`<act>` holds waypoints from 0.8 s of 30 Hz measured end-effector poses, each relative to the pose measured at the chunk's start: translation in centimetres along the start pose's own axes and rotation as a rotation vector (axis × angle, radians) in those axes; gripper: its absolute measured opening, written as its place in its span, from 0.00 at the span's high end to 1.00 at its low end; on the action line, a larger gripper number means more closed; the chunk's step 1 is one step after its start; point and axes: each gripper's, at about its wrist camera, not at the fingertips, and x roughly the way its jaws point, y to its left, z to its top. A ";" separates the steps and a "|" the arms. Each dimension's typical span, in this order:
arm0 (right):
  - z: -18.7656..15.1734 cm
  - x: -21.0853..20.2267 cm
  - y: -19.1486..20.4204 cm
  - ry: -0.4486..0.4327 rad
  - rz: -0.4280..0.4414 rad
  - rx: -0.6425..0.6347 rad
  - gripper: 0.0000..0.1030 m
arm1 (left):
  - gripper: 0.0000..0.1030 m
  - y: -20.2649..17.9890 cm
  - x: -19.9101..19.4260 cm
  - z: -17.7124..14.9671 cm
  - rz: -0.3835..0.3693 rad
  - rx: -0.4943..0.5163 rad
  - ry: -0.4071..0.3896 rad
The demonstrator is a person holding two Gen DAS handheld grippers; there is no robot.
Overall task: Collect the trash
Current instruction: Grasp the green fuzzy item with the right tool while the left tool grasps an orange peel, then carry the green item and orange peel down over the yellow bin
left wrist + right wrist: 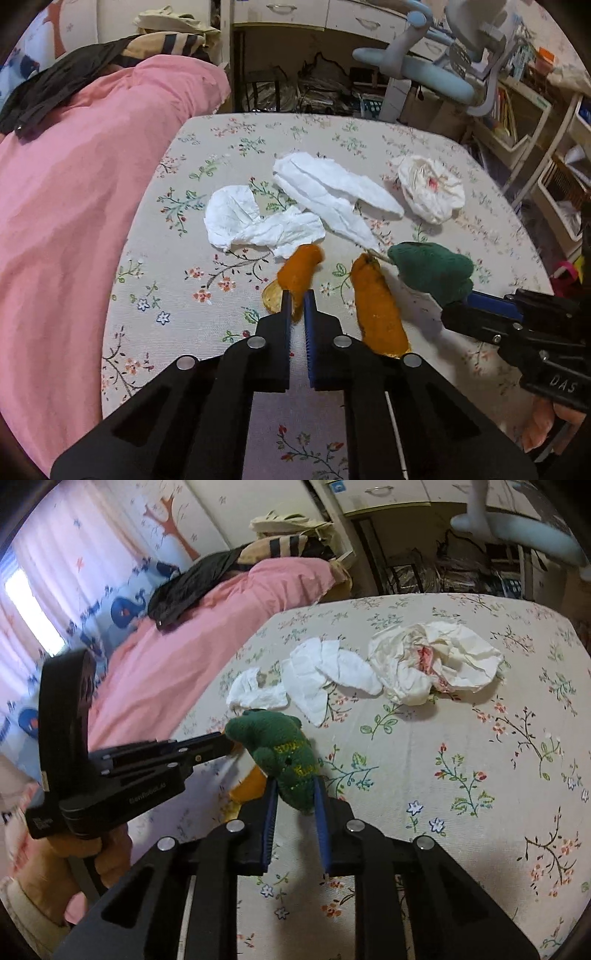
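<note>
On the floral tablecloth [207, 295] lie two strips of orange peel. My left gripper [297, 295] is shut on the near end of the left peel [301, 267]. The second peel [376, 310] lies just right of it, untouched. My right gripper [295, 788] is shut on a green knitted toy [280, 749], lifted slightly over the cloth; it also shows as the green toy [432, 269] at the right. Beyond them lie a crumpled white tissue [236, 218], a long flat tissue [332, 192] and a balled, red-stained tissue [432, 188].
A pink blanket [74, 192] with dark clothes on it borders the table's left side. A pale blue chair [424, 70] and a desk stand beyond the far edge, and shelves with bins [554, 177] on the right. A hand [85, 853] holds the left gripper.
</note>
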 end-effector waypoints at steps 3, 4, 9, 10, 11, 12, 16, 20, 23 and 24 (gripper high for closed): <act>0.0 -0.8 -0.2 -0.018 0.022 0.024 0.81 | 0.95 0.2 -0.7 0.1 -0.008 -0.014 -0.014; 0.0 -1.0 -0.3 -0.024 0.025 0.028 0.81 | 0.95 0.2 -1.0 0.1 -0.012 -0.019 -0.020; -0.1 -2.0 -0.1 -0.042 0.037 0.032 0.81 | 0.96 0.2 -2.6 -0.1 -0.027 -0.034 -0.044; -0.2 -2.2 -0.1 -0.043 0.038 0.030 0.81 | 0.96 0.2 -2.9 -0.1 -0.029 -0.034 -0.047; -0.2 -2.3 0.0 -0.043 0.039 0.027 0.81 | 0.96 0.2 -3.1 -0.2 -0.029 -0.032 -0.048; -0.4 -2.4 0.0 -0.044 0.041 0.027 0.81 | 0.96 0.1 -3.3 -0.4 -0.027 -0.027 -0.047; -0.9 -2.9 0.0 -0.046 0.045 0.026 0.81 | 0.96 0.4 -3.0 -1.4 -0.011 -0.029 -0.010; -1.3 -3.4 0.1 -0.051 0.048 0.026 0.81 | 0.96 1.4 -3.1 -2.3 -0.013 -0.065 0.007; -1.4 -3.8 0.1 -0.055 0.054 0.027 0.81 | 0.96 1.6 -4.1 -2.6 -0.012 -0.068 -0.011; -1.4 -3.9 0.1 -0.057 0.057 0.028 0.81 | 0.96 1.5 -4.5 -2.7 -0.015 -0.068 -0.018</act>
